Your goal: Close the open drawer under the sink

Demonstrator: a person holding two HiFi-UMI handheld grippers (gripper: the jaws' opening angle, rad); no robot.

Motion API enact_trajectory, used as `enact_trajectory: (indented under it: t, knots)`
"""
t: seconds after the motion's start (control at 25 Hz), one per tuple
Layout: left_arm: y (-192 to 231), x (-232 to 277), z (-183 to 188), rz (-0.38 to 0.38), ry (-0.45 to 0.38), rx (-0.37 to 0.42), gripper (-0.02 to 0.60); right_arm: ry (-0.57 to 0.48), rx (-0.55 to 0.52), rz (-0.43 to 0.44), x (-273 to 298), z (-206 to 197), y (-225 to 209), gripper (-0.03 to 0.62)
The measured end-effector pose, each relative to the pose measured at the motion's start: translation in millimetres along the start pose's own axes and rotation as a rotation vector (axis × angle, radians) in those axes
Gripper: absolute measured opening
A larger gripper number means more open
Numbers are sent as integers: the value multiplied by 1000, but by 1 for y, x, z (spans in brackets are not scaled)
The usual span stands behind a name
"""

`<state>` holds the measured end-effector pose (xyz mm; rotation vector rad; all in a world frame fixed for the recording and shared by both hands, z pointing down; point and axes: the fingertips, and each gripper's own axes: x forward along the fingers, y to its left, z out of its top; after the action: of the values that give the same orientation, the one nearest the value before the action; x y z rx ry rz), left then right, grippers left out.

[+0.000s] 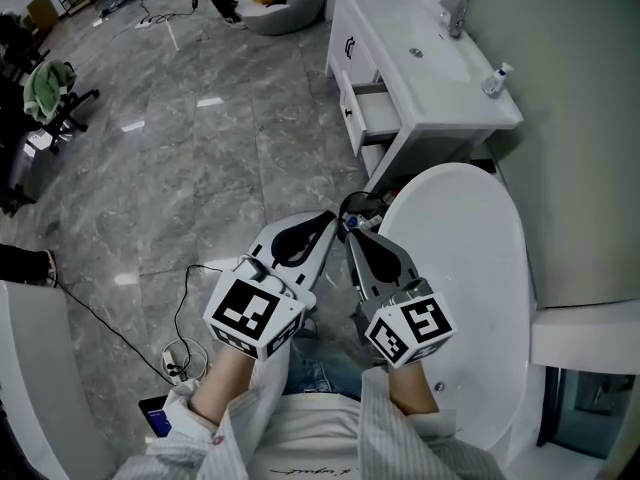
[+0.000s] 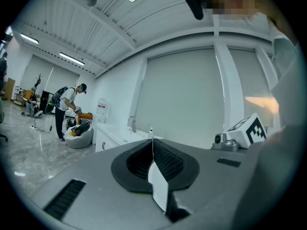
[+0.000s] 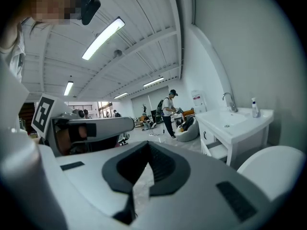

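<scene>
White drawer (image 1: 378,110) stands pulled out under the sink (image 1: 440,56), at 12 o'clock from my tools and well apart from them. I read the left tool (image 1: 330,218) and right tool (image 1: 352,228) as pressed together, each empty, tips side by side over the grey floor (image 1: 200,148).

site: lab hall | sink vanity (image 1: 392,40) | office chair (image 1: 72,108) | floor cable (image 1: 108,322)

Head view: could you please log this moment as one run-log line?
white drawer under white sink: open | left gripper: shut, empty | right gripper: shut, empty | neither touches drawer
</scene>
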<state>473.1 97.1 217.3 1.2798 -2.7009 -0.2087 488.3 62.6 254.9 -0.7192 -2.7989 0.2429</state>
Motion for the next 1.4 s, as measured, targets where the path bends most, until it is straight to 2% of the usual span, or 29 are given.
enact_trajectory:
  t: [0.32, 0.64, 1.0, 1.16, 1.4]
  knots:
    - [63, 23, 8, -8, -3, -15, 17, 25, 0, -8, 65, 7, -8, 9]
    - [176, 35, 26, 3, 14, -16, 17, 35, 11, -4, 177, 20, 0, 9]
    - [296, 27, 53, 44, 0, -1, 17, 20, 6, -11, 286, 41, 17, 9]
    - [330, 24, 54, 52, 2, 8, 17, 18, 5, -28, 315, 44, 13, 9]
    - [362, 23, 55, 59, -3, -19, 17, 44, 7, -60, 340, 42, 7, 9]
